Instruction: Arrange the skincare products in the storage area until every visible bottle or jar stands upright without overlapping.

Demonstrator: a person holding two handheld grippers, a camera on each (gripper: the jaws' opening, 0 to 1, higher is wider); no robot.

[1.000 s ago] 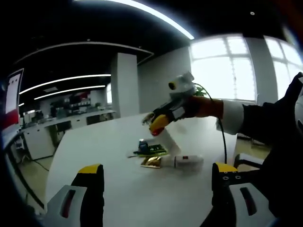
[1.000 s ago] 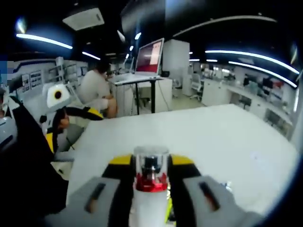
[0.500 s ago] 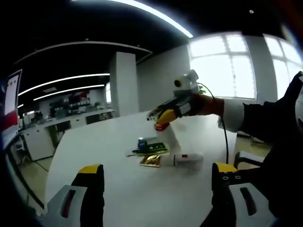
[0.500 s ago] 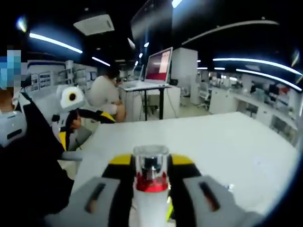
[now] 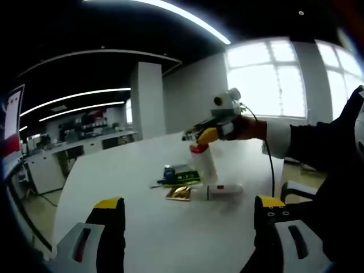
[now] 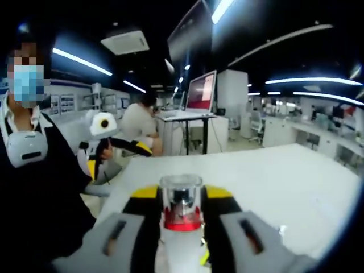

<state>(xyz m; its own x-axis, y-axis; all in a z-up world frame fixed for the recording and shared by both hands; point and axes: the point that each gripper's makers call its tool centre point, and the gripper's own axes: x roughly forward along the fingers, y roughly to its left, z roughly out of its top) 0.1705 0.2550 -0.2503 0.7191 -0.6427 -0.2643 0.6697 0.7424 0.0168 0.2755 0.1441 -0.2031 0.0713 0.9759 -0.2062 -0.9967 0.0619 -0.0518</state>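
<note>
In the left gripper view, our left gripper [image 5: 185, 227] hangs with jaws spread wide and nothing between them, over the white table [image 5: 142, 227]. Beyond it lie a green packet [image 5: 181, 174], a gold sachet [image 5: 180, 193] and a white tube [image 5: 223, 191] on its side, long axis across the view. Above them the right gripper [image 5: 200, 136] clamps 1 white bottle [image 5: 205, 165], nearly upright, red collar up. The right gripper view shows its clear cap [image 6: 181, 193] between the jaws.

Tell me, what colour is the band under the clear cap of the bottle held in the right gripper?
Red. The bottle shows it best in the right gripper view.
</note>
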